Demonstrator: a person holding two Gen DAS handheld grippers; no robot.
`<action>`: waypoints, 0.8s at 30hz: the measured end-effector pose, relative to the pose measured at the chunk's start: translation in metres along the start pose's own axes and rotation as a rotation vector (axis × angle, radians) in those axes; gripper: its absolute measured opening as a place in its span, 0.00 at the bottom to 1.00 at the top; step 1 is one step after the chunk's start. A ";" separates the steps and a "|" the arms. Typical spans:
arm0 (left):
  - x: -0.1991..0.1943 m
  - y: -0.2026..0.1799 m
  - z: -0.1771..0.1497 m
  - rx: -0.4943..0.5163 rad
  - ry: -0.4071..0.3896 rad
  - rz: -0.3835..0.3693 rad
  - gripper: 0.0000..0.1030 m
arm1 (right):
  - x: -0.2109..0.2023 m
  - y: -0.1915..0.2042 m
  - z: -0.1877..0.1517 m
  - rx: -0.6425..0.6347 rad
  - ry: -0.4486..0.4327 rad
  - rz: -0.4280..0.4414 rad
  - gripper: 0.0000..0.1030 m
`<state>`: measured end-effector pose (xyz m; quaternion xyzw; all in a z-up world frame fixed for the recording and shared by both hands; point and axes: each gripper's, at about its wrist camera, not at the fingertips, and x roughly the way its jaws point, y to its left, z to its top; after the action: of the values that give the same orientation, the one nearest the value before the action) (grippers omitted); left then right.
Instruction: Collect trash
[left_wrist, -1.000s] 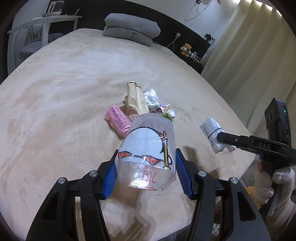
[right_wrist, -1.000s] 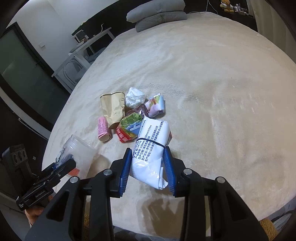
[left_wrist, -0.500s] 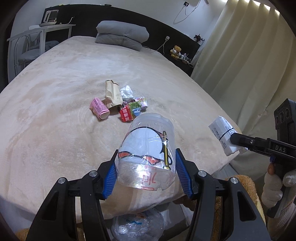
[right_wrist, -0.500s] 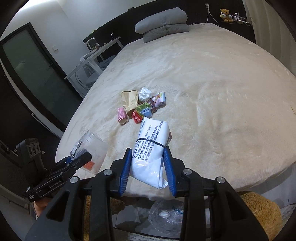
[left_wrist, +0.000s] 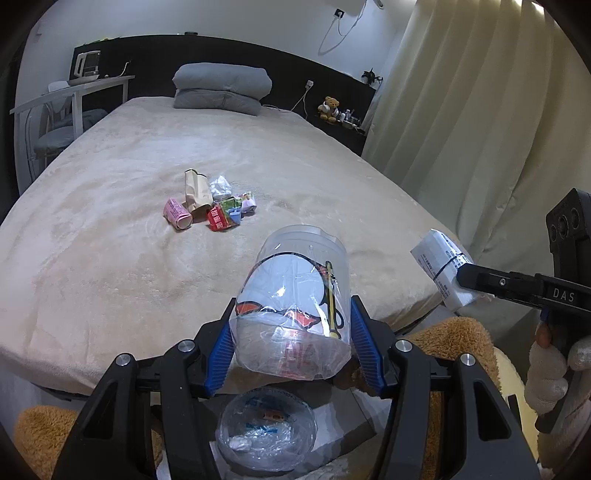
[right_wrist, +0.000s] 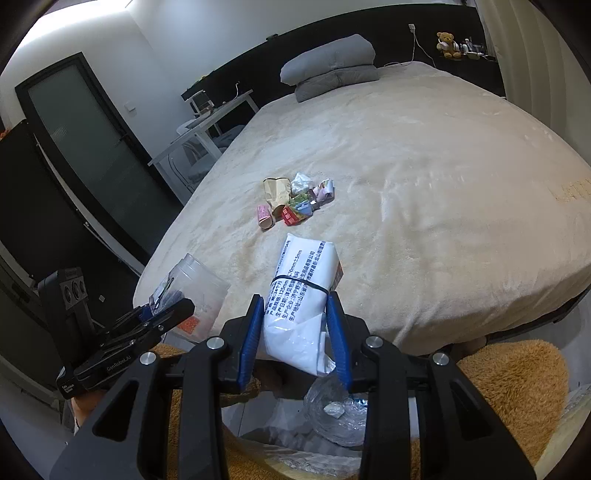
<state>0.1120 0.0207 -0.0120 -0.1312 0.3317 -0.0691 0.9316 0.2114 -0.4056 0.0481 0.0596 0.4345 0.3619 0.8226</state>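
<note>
Since the earlier frames, both grippers had drawn back from the bed (left_wrist: 110, 229) past its near edge, and the trash pile appeared smaller and farther off.

In the left wrist view, the left gripper (left_wrist: 291, 332) was closed on a clear plastic cup (left_wrist: 295, 295), its blue pads pressed against the cup's two sides. The cup was tilted with its mouth facing away; the printing on its wall was distorted and could not be read. Directly below it, a clear bag-lined bin (left_wrist: 266, 432) sat on the floor, partly hidden by the gripper frame, and its contents were hard to make out. The remaining trash pile (left_wrist: 210, 206) lay mid-bed, well apart from both grippers: a pink roll (left_wrist: 177, 218), a tan paper bag (left_wrist: 195, 188), and several crumpled wrappers that overlapped too closely to separate.

At the right, the right gripper (right_wrist: 295, 332) was closed on a white printed packet (right_wrist: 303, 291) bound by a black band. The packet's lower end was crumpled between the pads. In the left view the same packet was partly covered by the gripper finger, and the gloved hand was cut off at the frame edge.
</note>
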 end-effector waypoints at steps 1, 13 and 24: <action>-0.004 -0.004 -0.002 0.007 -0.002 0.002 0.54 | -0.003 0.000 -0.003 0.003 -0.001 0.010 0.34; -0.020 -0.027 -0.039 0.024 0.026 0.013 0.54 | -0.024 0.004 -0.036 0.000 0.007 0.024 0.34; 0.032 -0.014 -0.068 0.003 0.175 0.011 0.54 | 0.018 -0.014 -0.053 0.025 0.135 0.017 0.34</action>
<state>0.0926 -0.0131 -0.0774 -0.1215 0.4126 -0.0755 0.8996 0.1854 -0.4153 -0.0025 0.0488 0.4930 0.3666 0.7875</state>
